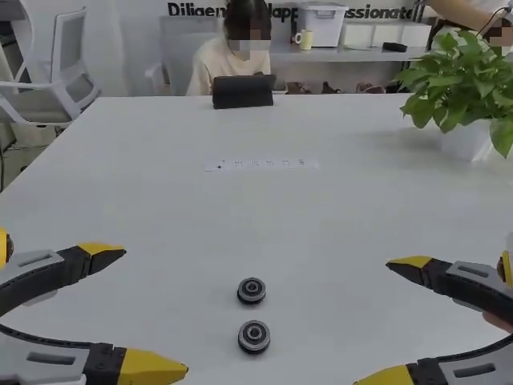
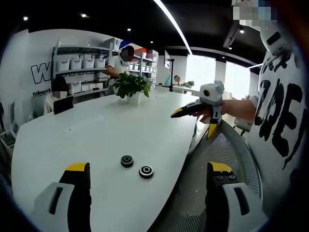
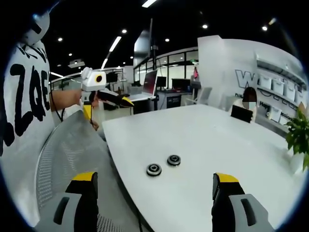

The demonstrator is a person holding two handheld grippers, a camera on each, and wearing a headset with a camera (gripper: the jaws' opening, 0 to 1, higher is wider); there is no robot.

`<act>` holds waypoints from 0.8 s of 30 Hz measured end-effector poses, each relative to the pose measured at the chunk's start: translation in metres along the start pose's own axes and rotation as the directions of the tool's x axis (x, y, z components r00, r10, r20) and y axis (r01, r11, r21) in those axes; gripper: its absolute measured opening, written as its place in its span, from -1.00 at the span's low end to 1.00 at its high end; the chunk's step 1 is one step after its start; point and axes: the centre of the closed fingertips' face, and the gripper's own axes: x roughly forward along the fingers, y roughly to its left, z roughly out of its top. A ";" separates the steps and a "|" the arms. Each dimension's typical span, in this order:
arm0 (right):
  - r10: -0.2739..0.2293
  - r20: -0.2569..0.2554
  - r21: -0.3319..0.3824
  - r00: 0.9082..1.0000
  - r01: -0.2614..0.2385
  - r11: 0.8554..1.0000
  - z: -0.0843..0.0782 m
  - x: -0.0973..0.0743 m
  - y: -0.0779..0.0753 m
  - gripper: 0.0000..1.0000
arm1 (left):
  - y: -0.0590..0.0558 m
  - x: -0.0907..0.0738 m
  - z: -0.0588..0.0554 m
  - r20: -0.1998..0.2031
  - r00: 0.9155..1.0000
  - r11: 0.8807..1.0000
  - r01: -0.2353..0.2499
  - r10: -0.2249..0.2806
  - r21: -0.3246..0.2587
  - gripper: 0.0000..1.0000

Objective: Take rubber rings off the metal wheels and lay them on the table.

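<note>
Left gripper [image 1: 157, 311] and right gripper [image 1: 372, 321]: both wide open, holding nothing, one on each side of the far wheel [image 1: 252, 290] and near wheel [image 1: 254, 337], not touching them. Wheels close together near the table [image 1: 321, 208] edge, dark rubber rings [image 1: 240, 338] likely on. Best to pin one wheel down, pinch just its ring, peel up slowly. From the head view, looking down: shiny middles inside the rings. From the gripper views, low and sideways: a hand [image 2: 208, 114] and white shirt [image 2: 282, 111].
</note>
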 end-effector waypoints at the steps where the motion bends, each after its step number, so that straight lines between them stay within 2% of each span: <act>1: 0.000 0.000 0.000 1.000 0.000 1.000 0.000 0.000 0.000 0.98 | 0.000 0.000 0.000 -0.001 1.000 1.000 0.000 0.000 0.001 0.99; 8: 0.003 -0.005 -0.002 1.000 -0.003 1.000 0.000 0.001 -0.001 0.98 | 0.000 0.001 -0.002 -0.012 1.000 1.000 0.002 -0.002 0.009 0.99; 21: 0.002 -0.001 0.004 1.000 -0.002 1.000 0.000 0.001 -0.004 0.96 | 0.003 0.003 0.002 0.003 1.000 1.000 0.005 -0.005 0.016 0.99; 24: 0.004 -0.010 -0.005 1.000 -0.004 1.000 -0.001 0.002 -0.005 0.96 | 0.003 0.005 0.001 -0.006 1.000 1.000 0.008 -0.008 0.024 0.99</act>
